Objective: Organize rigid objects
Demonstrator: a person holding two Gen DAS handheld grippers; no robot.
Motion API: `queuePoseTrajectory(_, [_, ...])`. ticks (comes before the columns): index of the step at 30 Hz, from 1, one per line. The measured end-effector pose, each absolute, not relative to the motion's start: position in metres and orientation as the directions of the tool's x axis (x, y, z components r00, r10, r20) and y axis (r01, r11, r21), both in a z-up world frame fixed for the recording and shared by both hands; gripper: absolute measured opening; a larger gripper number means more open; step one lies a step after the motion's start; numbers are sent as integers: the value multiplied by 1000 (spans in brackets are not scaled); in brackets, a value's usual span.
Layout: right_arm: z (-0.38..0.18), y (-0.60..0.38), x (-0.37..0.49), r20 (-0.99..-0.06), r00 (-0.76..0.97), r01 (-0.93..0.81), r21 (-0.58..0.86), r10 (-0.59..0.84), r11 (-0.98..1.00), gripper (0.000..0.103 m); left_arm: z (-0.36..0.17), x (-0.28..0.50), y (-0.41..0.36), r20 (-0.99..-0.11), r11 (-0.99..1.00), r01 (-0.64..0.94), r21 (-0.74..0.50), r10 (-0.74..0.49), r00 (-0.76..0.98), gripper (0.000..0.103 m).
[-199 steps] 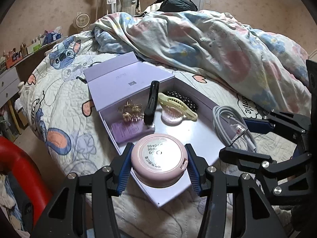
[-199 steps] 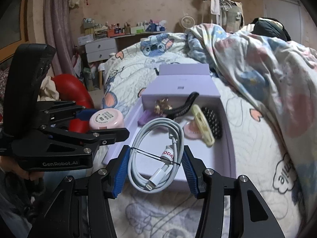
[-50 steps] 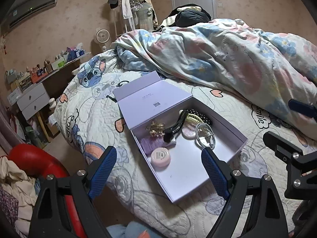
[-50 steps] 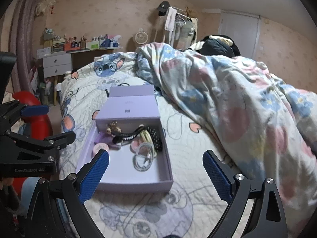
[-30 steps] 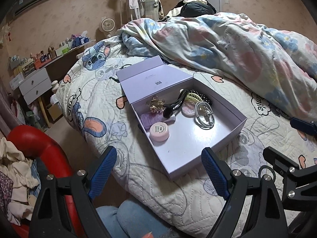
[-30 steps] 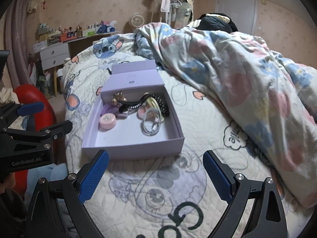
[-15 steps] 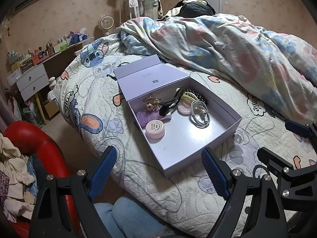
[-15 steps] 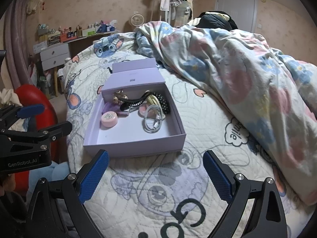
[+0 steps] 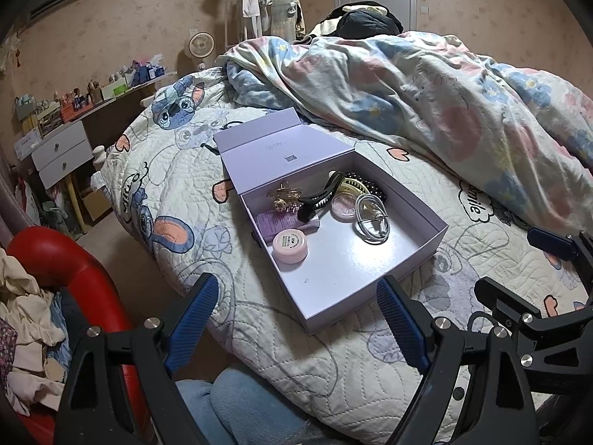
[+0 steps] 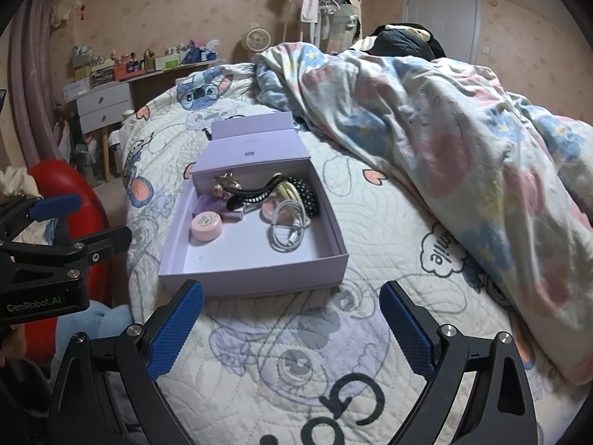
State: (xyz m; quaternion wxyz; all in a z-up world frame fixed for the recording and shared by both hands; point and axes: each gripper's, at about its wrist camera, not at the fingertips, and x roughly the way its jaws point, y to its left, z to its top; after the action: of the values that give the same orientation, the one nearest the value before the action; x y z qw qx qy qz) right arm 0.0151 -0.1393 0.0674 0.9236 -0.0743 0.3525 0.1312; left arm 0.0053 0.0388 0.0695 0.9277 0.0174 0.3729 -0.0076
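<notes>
Presently, bed (image 9: pixel 178 170): white quilted cover with blue cartoon figures and pink hearts. Floral duvet (image 9: pixel 426 89) heaped across it from 12 to 3 o'clock.

Lilac box (image 9: pixel 426 244): lies open on the quilt at centre, lid (image 9: pixel 274 148) folded back toward 11 o'clock. Contents, all inside:
- pink round case (image 9: pixel 290 246), at the 9 o'clock wall;
- purple packet (image 9: pixel 281 219), just behind the case;
- gold hair clip (image 9: pixel 283 197), far corner;
- black hair claw (image 9: pixel 318 196), leaning over the packet;
- white coiled cable (image 9: pixel 371 218), toward 2 o'clock, touching a pink round dish (image 9: pixel 343 203);
- yellow clip and black dotted piece behind the dish, too crowded to separate.

Room: pink papered walls; desk with white drawers (image 9: pixel 63 152) and cluttered top at 9 o'clock; small fan (image 9: pixel 201 45); clothes rack with cap at 12 o'clock; red rounded seat (image 9: pixel 63 263) at 8 o'clock.

Left hand-held gripper (image 9: pixel 294 320): jaws wide, nothing between them, short of the box's near corner. Right hand-held gripper (image 10: pixel 291 328): jaws wide, empty, over bare quilt in front of the box.

Change since the earliest frames: case and cable, then clamped in the left and right jaws, now lie in the box; both grippers have drawn back.
</notes>
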Motion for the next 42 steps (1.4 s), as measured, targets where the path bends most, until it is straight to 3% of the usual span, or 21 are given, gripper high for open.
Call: queuePoseTrajectory(42, [62, -138, 17, -690, 700, -297, -47, 183, 954, 97, 63, 8, 38, -723, 999, 24, 43, 14, 691, 88])
